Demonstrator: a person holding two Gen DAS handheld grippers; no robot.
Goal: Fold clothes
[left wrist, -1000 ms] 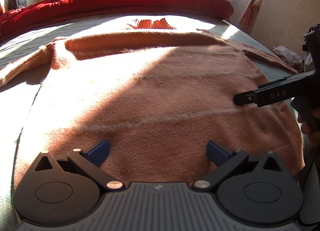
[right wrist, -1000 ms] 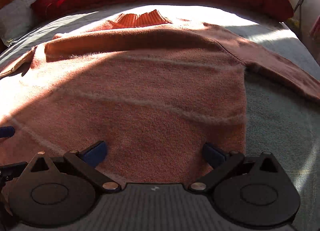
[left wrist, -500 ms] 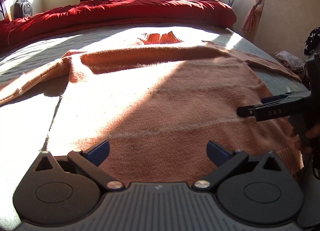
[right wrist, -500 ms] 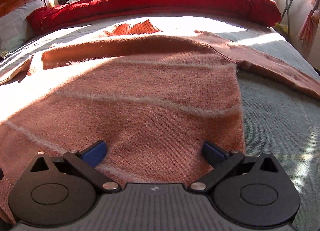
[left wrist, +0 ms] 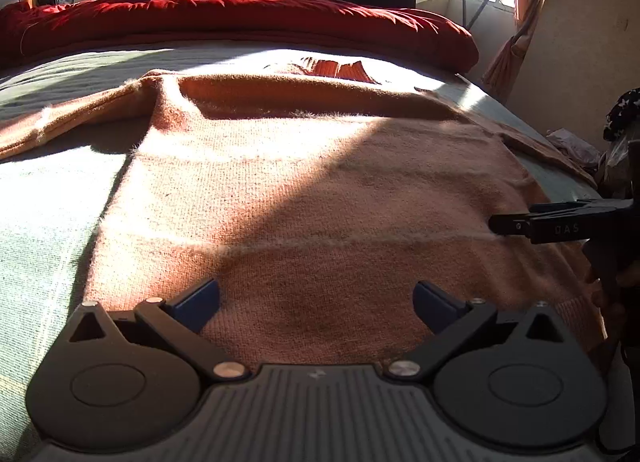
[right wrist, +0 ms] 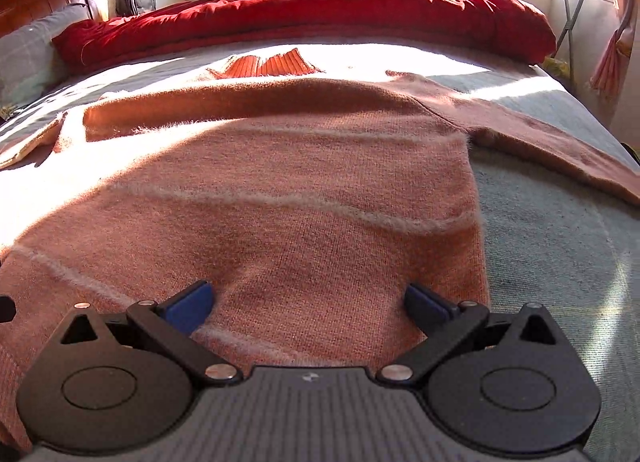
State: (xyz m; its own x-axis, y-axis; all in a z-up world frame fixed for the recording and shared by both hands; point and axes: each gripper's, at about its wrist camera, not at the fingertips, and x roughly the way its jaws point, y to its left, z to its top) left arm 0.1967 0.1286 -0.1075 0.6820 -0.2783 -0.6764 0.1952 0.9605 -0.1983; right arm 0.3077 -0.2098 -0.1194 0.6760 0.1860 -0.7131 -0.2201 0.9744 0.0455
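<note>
since the orange sweater [left wrist: 304, 198] lay flat on the bed [right wrist: 560, 238] and both tools, left tool [left wrist: 316, 298] and right tool [right wrist: 308, 300], gaped wide and empty over its hem, each needed to pinch a hem corner evenly, i judged.

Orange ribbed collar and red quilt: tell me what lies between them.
Only a sunlit strip of grey-green bedsheet separates collar from quilt, in the right wrist view.

Black gripper [left wrist: 316, 298], blue pads [left wrist: 200, 298]
</note>
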